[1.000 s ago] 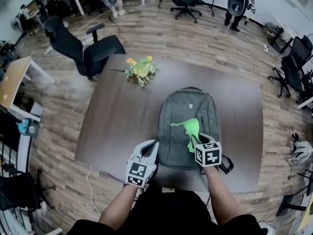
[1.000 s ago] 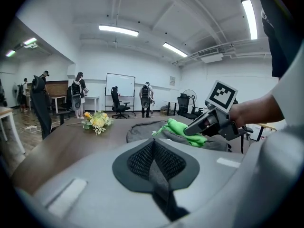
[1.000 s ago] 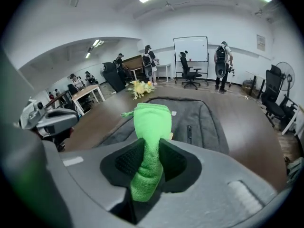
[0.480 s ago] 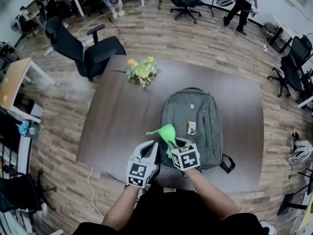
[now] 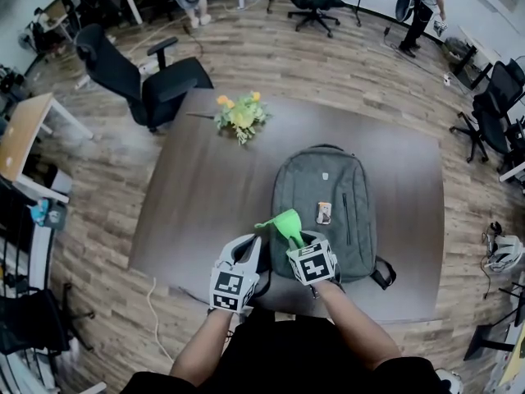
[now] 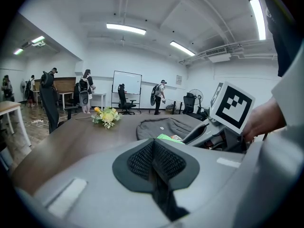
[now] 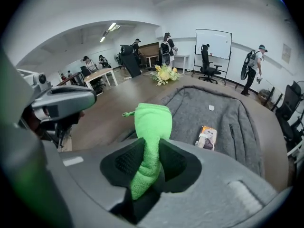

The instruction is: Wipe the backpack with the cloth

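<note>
Green cloth [image 7: 151, 127]: pinched in right claw [image 7: 149, 170], at near-left corner of backpack [image 5: 328, 187] lying flat on the surface [image 5: 197, 203]. Left claw [image 6: 154, 163]: pressed together, empty. Lower cloth onto fabric; stroke evenly.

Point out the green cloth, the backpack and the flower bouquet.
green cloth [image 7: 153, 122]: right gripper view, its bunched upper end.
grey backpack [image 5: 324, 179]: head view, upper front panel.
flower bouquet [image 5: 239, 118]: head view, yellow blooms.

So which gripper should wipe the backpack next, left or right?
Probably the right gripper: its jaws pinch the green cloth and it sits at the backpack's near corner. The left gripper is shut on nothing, beside the backpack.
</note>
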`<action>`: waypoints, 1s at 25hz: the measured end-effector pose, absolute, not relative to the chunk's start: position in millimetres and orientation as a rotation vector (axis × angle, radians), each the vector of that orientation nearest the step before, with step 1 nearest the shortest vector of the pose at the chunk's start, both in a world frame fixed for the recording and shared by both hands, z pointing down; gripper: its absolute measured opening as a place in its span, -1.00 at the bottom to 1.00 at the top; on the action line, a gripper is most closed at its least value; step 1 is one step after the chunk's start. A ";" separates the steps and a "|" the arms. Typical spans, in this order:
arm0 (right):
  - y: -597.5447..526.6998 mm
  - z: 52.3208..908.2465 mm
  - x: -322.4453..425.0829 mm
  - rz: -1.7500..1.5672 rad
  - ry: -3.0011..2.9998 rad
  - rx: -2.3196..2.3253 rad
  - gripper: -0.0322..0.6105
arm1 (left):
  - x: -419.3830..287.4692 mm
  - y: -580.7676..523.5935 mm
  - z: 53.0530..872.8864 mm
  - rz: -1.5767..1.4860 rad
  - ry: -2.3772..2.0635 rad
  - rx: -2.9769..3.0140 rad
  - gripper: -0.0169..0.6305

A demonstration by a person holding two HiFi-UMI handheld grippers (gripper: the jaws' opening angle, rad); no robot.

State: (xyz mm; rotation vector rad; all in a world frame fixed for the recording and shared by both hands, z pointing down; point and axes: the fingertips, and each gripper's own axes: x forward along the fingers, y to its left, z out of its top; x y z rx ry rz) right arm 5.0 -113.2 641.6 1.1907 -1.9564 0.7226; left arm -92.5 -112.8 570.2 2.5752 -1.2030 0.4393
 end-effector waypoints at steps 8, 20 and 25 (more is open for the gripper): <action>-109.6 644.0 59.8 0.702 -1.872 1.284 -0.58 | -72.7 -109.4 568.2 0.436 -1.137 2.624 -0.89; -105.8 631.7 113.5 0.665 -1.796 1.395 -0.58 | -45.2 -104.0 562.7 0.443 -1.066 2.668 -0.89; -102.0 631.7 144.4 0.657 -1.747 1.405 -0.58 | -36.9 -101.4 563.5 0.490 -1.031 2.666 -0.90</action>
